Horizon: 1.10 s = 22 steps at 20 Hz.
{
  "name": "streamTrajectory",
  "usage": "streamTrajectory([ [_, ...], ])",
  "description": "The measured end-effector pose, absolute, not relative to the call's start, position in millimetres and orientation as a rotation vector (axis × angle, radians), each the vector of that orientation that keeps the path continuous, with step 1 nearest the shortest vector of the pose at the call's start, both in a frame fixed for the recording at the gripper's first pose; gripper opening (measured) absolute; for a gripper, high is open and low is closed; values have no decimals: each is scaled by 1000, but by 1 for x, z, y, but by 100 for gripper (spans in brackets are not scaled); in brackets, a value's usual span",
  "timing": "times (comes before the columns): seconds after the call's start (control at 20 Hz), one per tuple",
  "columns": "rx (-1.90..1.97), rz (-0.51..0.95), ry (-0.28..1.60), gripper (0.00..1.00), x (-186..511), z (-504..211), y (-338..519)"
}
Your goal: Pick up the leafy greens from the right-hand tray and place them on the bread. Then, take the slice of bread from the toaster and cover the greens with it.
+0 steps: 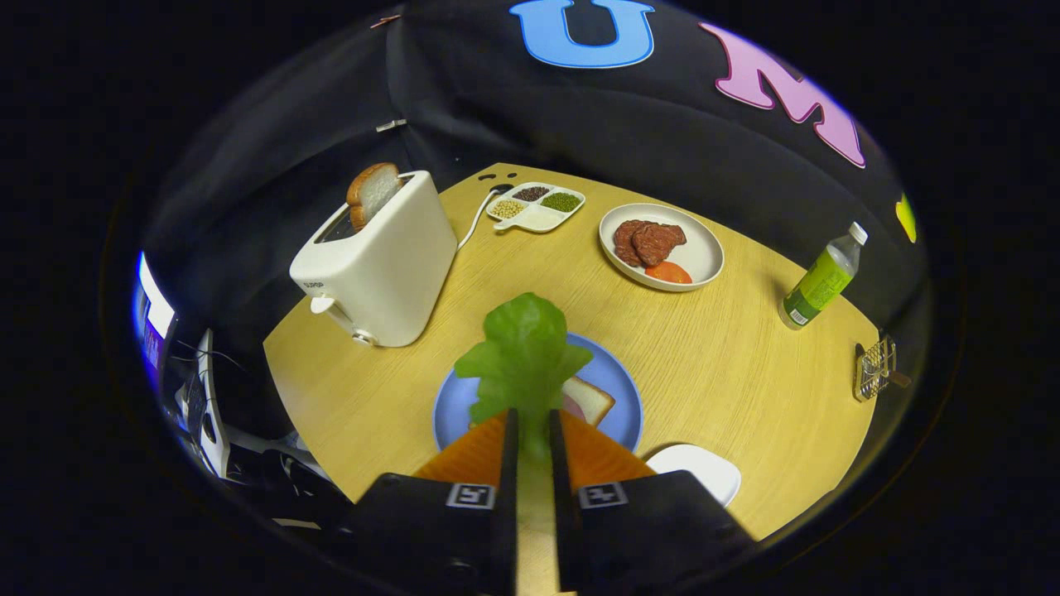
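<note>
Gripper [530, 434] at bottom centre of the frame, fingers nearly together and clamped on the stem of the greens [523, 360]. Leaf fanned out just ahead of the fingertips, held up above a blue plate [623, 389] at lower centre. On that plate, a bread slice [590, 399], mostly hidden behind the leaf and fingers; something pinkish on top of it, possibly ham, too covered to tell. Greens apparently not touching the bread.

White toaster [381, 265] at centre left on the wooden table [729, 364], second slice [373, 192] poking out of its slot, upright. White cord [474, 223] trailing from behind the toaster toward the upper centre. Divided dish [536, 207] of seeds or beans at upper centre, beside the cord. White plate [662, 247] right of that dish, holding dark red meat [648, 242] and a tomato slice [667, 272] touching it. Green-labelled bottle [821, 279] standing at the right edge of the table, well apart from the plates. Small wire rack [876, 368] lower on the right edge. White tray [696, 470] at lower right, just beside the gripper and near the blue plate.
</note>
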<state>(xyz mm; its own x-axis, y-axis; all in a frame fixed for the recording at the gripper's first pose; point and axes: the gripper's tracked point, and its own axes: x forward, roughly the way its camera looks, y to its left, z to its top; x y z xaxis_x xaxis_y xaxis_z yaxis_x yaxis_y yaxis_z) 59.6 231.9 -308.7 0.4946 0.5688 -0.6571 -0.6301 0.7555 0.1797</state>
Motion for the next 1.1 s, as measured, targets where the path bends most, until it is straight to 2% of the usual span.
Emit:
streamTrajectory([
  [0.15,-116,713,755,68,59,-310,230],
  [0.25,-114,712,746,72,59,-308,231],
  [0.7,-66,679,679,72,61,-277,223],
  [1.1,12,712,549,72,74,-198,246],
])
